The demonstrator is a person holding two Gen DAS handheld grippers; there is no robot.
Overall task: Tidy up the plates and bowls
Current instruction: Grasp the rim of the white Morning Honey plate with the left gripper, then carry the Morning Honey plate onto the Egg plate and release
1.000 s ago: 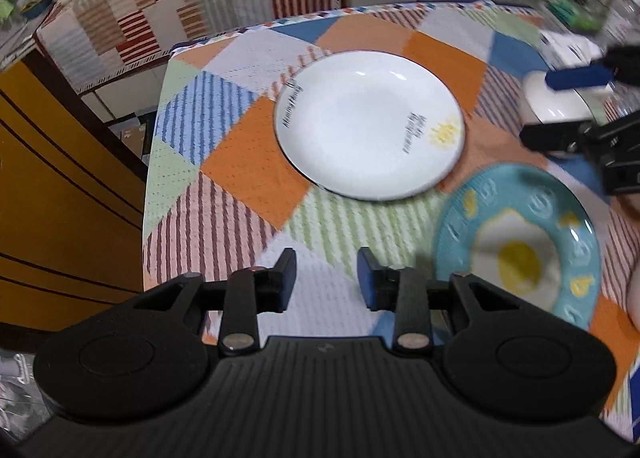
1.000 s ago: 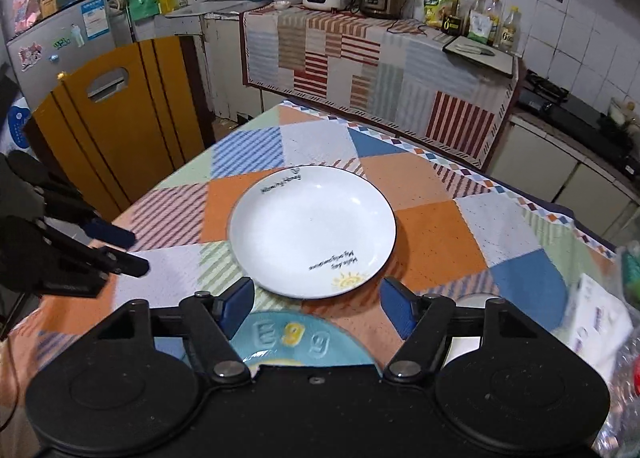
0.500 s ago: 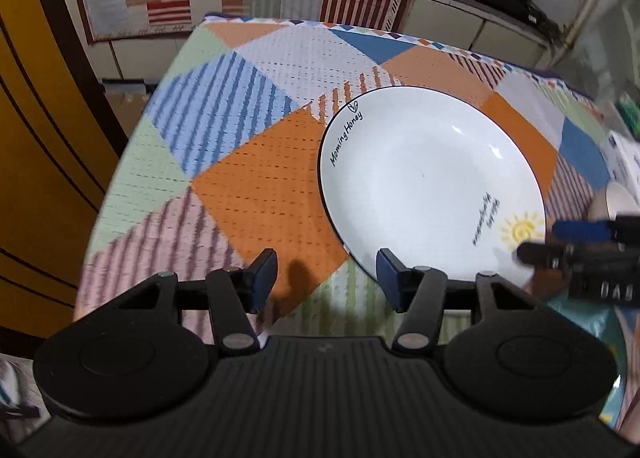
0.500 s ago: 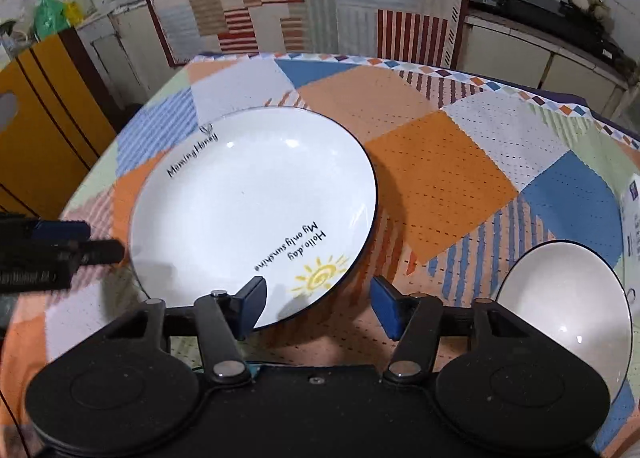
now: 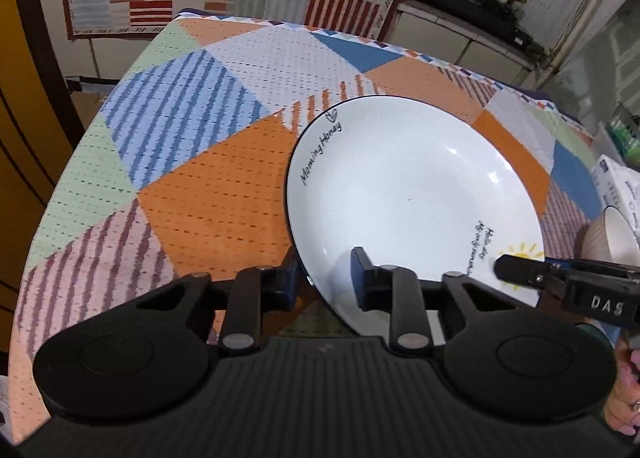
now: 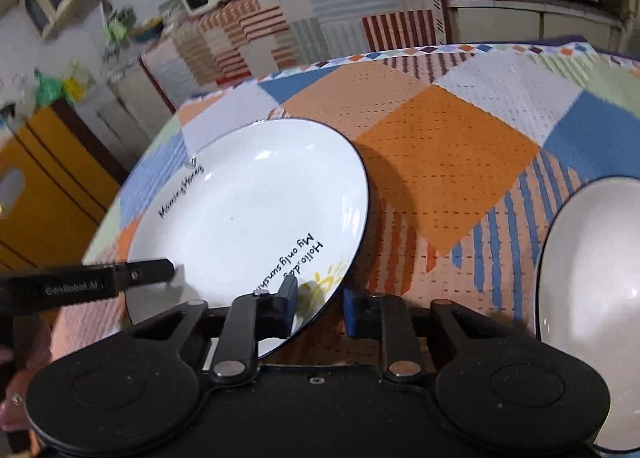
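A white plate [image 5: 412, 186] lettered "Morning Honey" lies on the patchwork tablecloth [image 5: 208, 202]. My left gripper [image 5: 324, 280] straddles the plate's near-left rim, one pad outside and one over the inside. Its jaws are closing, and a small gap still shows at the pads. My right gripper [image 6: 319, 308] straddles the near rim of the same plate [image 6: 248, 210] by the yellow sun print. Those jaws are closing too, with cloth visible between the outer pad and the rim. A white bowl [image 6: 592, 278] sits to the right of the plate.
The table's left edge drops off beside a yellow wooden panel [image 5: 24, 146]. A white packet [image 5: 616, 182] lies at the far right behind the bowl [image 5: 612, 234]. A cloth-covered counter [image 6: 320, 26] stands beyond the table's far edge.
Both grippers came down and forward onto the white plate's near rim from either side. Their jaws narrowed around it. The right view has rolled.
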